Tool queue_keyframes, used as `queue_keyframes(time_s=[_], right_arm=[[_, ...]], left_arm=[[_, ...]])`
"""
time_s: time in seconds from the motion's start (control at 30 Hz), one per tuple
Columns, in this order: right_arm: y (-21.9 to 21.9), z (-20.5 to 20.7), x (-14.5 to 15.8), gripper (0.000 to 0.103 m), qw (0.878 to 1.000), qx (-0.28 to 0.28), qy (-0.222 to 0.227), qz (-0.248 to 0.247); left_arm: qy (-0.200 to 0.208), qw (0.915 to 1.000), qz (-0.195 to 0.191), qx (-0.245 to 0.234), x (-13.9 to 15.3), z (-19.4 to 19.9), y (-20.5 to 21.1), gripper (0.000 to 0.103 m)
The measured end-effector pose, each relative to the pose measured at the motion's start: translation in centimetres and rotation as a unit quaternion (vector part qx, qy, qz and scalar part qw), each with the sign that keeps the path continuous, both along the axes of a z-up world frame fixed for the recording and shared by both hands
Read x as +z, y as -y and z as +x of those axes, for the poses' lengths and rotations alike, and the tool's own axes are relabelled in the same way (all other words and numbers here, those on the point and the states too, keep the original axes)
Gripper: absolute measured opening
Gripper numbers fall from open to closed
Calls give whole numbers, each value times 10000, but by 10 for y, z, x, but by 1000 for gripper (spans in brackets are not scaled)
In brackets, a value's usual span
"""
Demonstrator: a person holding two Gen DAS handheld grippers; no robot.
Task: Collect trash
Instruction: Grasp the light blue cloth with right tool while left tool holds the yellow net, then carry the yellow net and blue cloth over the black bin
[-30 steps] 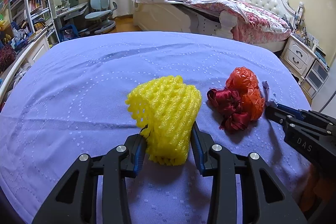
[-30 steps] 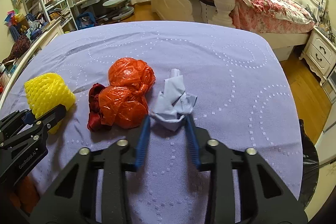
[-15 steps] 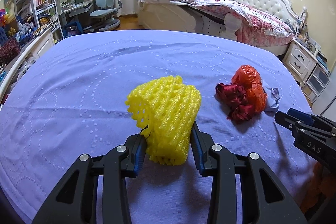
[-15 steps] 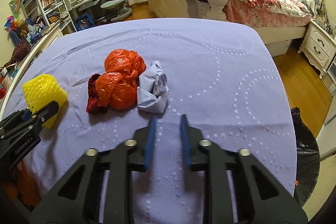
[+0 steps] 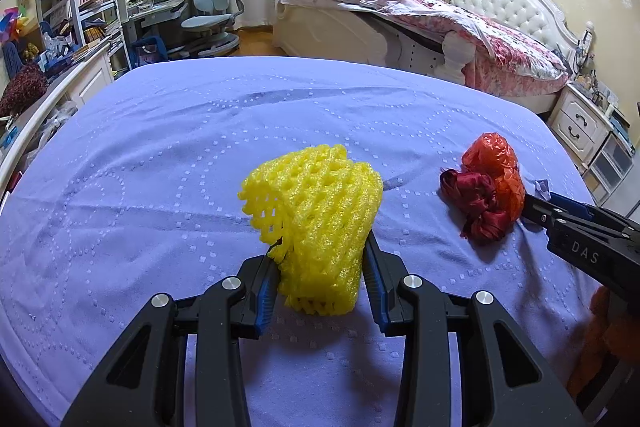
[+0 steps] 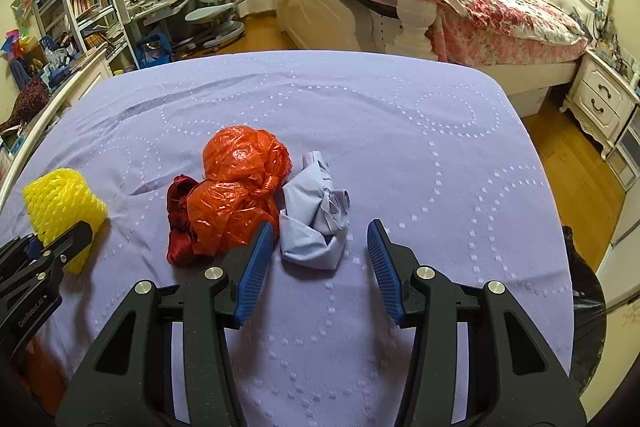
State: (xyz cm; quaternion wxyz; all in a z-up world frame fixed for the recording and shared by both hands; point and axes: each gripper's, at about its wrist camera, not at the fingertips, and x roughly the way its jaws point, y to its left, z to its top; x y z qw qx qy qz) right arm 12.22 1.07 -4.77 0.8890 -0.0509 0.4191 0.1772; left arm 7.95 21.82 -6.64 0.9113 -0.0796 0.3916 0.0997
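Only right view shows crumpled blue paper (image 6: 316,217).

A left gripper (image 5: 320,275) reaches forward from the bottom of the view, its two blue-padded fingers pressed against either side of a yellow foam fruit net (image 5: 316,227). The net stands between the fingers above a lavender bedspread (image 5: 160,147) with a dotted circle pattern. Ahead and to the right of the gripper lies a crumpled orange plastic bag (image 5: 494,167) touching a bundle of dark red shiny material (image 5: 476,203). Just beside that pile, the black tip of the right gripper (image 5: 560,217) enters from the right edge. Beyond the bedspread stands another bed (image 5: 440,27) with a floral quilt.
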Motion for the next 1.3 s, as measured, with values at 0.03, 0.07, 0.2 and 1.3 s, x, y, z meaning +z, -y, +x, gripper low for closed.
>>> queue_keyframes(time_s=[0.03, 0.07, 0.2, 1.3], right_arm=[[-1, 2, 0, 48, 10000, -2, -10, -4], [-2, 3, 0, 48, 10000, 0, -17, -7], [-2, 4, -2, 39, 9999, 77, -116, 7], [127, -95, 22, 35, 9974, -576, 359, 246]], left_arm=[[-2, 10000, -20, 3, 0, 0, -1, 38], [-1, 10000, -35, 6, 0, 0, -2, 38], [10, 10000, -26, -16, 0, -2, -1, 38], [520, 9925, -48, -1105, 28, -47, 125, 38]])
